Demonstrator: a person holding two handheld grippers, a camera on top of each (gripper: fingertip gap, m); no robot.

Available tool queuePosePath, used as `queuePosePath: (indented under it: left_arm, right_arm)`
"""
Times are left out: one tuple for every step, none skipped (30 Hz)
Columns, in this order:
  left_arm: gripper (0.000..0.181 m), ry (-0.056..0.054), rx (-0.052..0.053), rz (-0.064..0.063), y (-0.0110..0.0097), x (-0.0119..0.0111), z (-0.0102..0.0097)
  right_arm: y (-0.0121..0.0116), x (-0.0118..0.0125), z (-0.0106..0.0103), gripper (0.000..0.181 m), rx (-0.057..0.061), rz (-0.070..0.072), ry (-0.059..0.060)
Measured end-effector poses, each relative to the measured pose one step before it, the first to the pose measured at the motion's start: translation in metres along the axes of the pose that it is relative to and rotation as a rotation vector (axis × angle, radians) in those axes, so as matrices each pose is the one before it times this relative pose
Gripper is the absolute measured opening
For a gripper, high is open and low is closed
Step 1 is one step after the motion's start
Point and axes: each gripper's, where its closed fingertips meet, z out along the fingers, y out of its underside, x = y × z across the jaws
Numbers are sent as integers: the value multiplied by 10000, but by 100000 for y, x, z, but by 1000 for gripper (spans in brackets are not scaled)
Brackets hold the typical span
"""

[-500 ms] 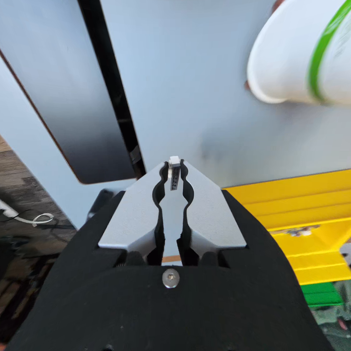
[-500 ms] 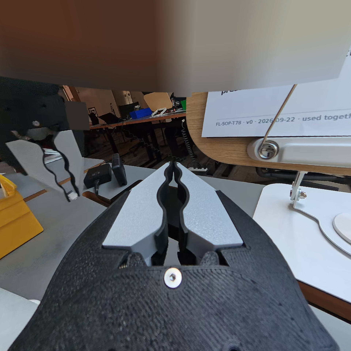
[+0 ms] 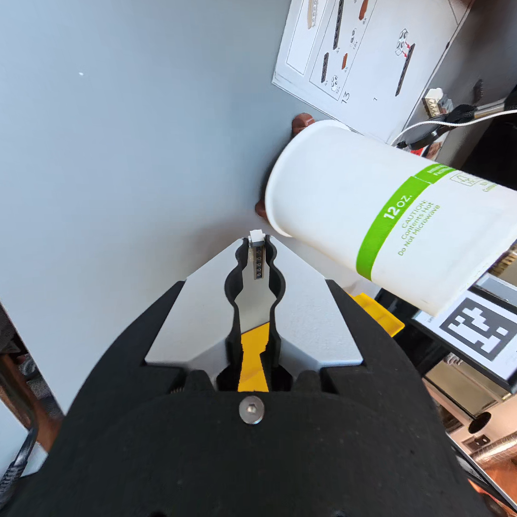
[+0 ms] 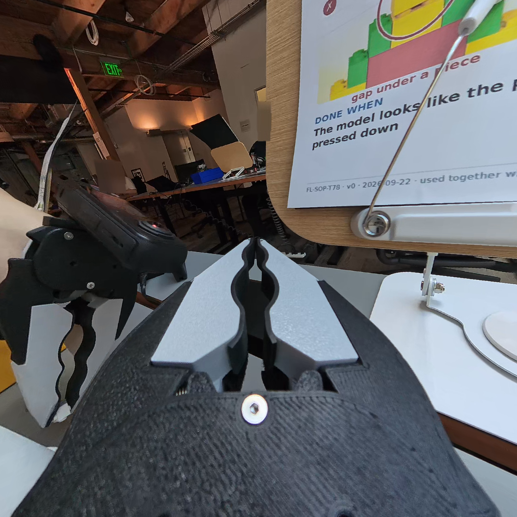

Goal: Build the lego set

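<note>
While the grey table (image 3: 117, 167) stretches wide below, the left gripper (image 3: 256, 242) carries a small piece over it, mid-assembly.

Biggest first: the table, then the white paper cup (image 3: 377, 212) lying tilted just right of the tips, the instruction sheet (image 3: 363, 50) beyond it, a yellow tray (image 3: 375, 316) under the fingers. Left fingers are pinched on a slim black lego bar (image 3: 258, 264) with a tiny white brick (image 3: 256, 236) at its end. The right gripper (image 4: 255, 242) is raised, fingers closed on nothing. Next, I'd judge, the bar needs its mating part, perhaps one of the brown pieces (image 3: 302, 121) by the cup, aligned carefully and pressed home.
</note>
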Motion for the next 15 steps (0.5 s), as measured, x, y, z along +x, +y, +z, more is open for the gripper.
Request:
queuePosePath:
  left_arm:
    - [9, 233, 12, -98, 32, 66, 262]
    - [10, 281, -9, -151, 59, 115, 289]
    - [10, 188, 16, -159, 34, -14, 242]
    - [11, 164, 56, -131, -34, -3, 175]
    - [23, 32, 96, -134, -126, -173, 118]
    - [26, -111, 160, -85, -220, -326, -6]
    - [27, -140, 246, -11, -296, -268, -178]
    - [27, -191, 327, -33, -408, -279, -362]
    - [31, -152, 315, -69, -445, -217, -525]
    - [33, -169, 207, -30, -345, -247, -685]
    - [34, -400, 142, 83, -281, -603, -843]
    - [37, -684, 165, 194, -327, -1072, -964]
    - [38, -950, 163, 254, -338, -1559, -999]
    - [41, -1057, 181, 297, -413, -1830, -869]
    - [43, -947, 291, 269, -567, -1777, -646]
  right_arm:
    - [12, -62, 35, 0, 2, -4, -11]
    - [36, -104, 43, 0, 6, 48, -56]
    - [-15, -241, 34, 0, 22, 69, -156]
    - [-114, -250, 8, 0, 69, 17, -145]
    - [-114, -144, -11, 0, 58, -64, -52]
    - [-30, -32, -2, 0, 0, -103, 32]
    - [14, -6, 7, 0, -21, -87, 30]
    - [10, -24, 1, 0, -15, -30, -2]
    - [-25, -4, -6, 0, 17, 1, 4]
    - [-46, 24, -21, 0, 27, 9, 13]
    - [-96, 44, -45, 0, 46, -5, 29]
    - [-134, 68, -53, 0, 72, -35, 41]
    - [-126, 73, -68, 0, 73, -36, 55]
    - [-113, 50, -45, 0, 59, -35, 36]
    - [-64, 16, -16, 0, 31, -34, 19]
